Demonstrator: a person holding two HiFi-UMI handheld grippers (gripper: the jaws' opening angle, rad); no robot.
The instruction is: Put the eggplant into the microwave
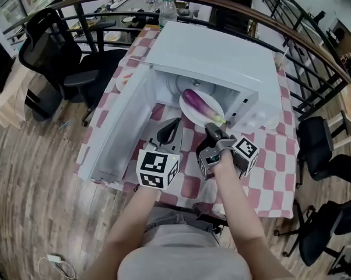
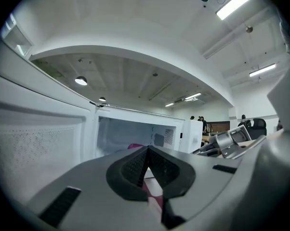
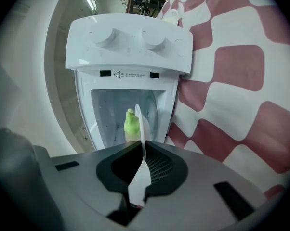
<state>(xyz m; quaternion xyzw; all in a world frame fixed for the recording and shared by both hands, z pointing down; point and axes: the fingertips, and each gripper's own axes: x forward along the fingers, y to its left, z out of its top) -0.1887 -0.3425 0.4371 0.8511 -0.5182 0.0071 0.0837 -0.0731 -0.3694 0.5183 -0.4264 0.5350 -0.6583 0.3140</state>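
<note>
While partly inside the microwave (image 1: 210, 57), plate (image 1: 192, 116) with eggplant (image 1: 199, 102) pinched by right claw (image 1: 213, 128); left claw (image 1: 172, 126) pressed together.

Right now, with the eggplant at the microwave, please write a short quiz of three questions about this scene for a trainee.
1. True or false: the door of the microwave is closed.
2. What does the right tool grip? A) the eggplant B) the rim of the white plate C) the door
3. Fill in: the tool that holds nothing is the ____ one.

Key: 1 false, the door stands open; 2 B; 3 the left tool, with its jaws together.
</note>
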